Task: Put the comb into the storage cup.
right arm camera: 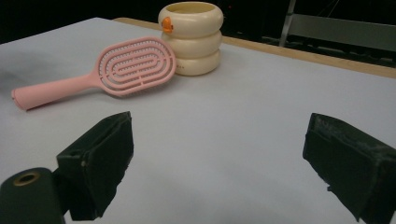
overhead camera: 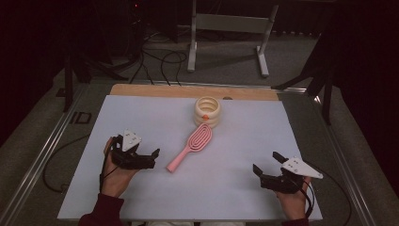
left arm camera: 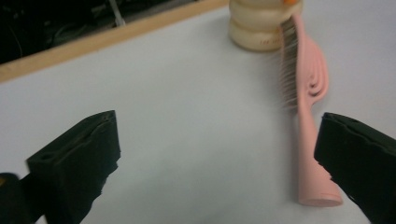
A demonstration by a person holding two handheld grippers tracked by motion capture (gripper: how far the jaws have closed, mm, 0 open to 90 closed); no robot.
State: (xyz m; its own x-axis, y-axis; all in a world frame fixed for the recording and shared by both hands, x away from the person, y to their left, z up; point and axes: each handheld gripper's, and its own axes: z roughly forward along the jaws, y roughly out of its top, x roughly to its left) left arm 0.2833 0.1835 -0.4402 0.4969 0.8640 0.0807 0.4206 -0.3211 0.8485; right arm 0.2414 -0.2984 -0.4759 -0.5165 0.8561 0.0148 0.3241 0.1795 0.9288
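Pink hairbrush (overhead camera: 190,147) lying on the white surface (overhead camera: 235,155), head leaning against the cream ringed cup (overhead camera: 207,111) — probably light, stiff plastic, a bit slick. Best taken at the handle. Left gripper (overhead camera: 153,157) wide and empty just beside it; right gripper (overhead camera: 267,162) wide, well apart.

This looks like a lab or recording studio rather than a home. A white-covered surface (overhead camera: 141,117) with a bare wooden far edge stands on grey carpet, flanked by metal rails (overhead camera: 42,155). Black cables (overhead camera: 162,63) trail across the floor toward a grey metal stand (overhead camera: 226,28), with dark surroundings behind
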